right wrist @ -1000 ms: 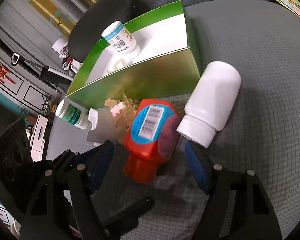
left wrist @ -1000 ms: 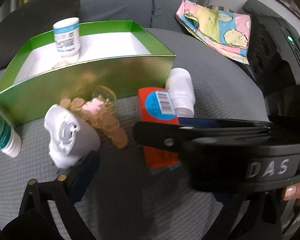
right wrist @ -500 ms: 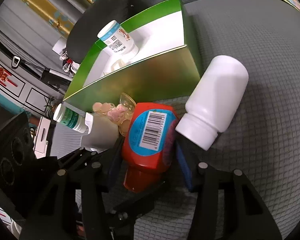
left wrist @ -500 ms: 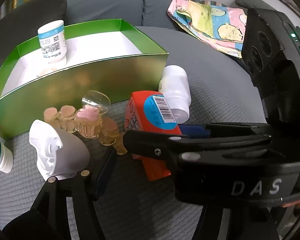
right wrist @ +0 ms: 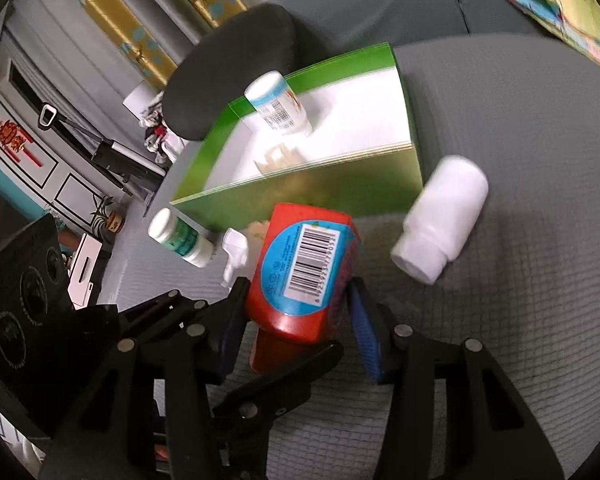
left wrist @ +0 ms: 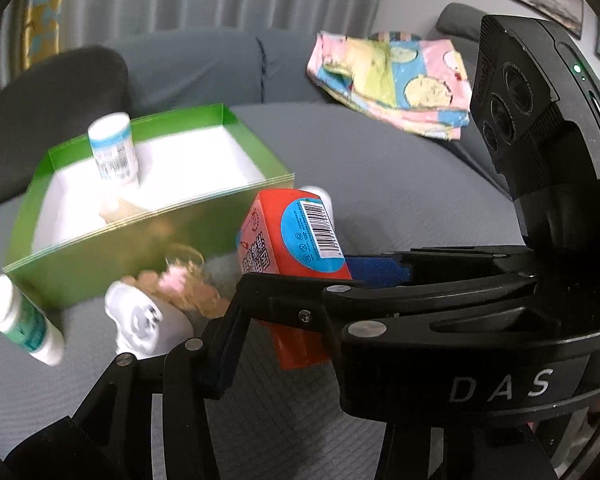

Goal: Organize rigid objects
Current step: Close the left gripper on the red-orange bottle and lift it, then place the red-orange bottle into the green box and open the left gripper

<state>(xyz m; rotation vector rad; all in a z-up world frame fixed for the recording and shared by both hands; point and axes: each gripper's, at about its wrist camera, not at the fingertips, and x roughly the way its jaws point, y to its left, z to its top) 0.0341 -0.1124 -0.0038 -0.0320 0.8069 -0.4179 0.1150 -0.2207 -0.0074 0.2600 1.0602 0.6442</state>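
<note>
My right gripper [right wrist: 296,328] is shut on the red bottle [right wrist: 300,276] with a blue barcode label, tilted above the grey cushion; it also shows in the left wrist view [left wrist: 296,248]. The green box [right wrist: 300,196] with white inside holds a blue-capped white bottle [right wrist: 278,104]. A white bottle [right wrist: 440,220] lies right of the red one. A green-labelled bottle [right wrist: 180,236] and a white dispenser [right wrist: 234,252] lie left. My left gripper's one visible finger [left wrist: 220,356] is low in its view near the dispenser [left wrist: 144,324]; the right gripper hides the rest.
A clear pack of tan and pink discs [left wrist: 180,284] lies against the box front. A patterned cloth [left wrist: 392,80] lies at the back right. A black cushion [left wrist: 52,112] sits behind the box. The right gripper's body [left wrist: 500,320] fills the left view's right side.
My right gripper has closed on the red bottle and lifted it off the cushion toward the box. The left gripper has drawn back and up.
</note>
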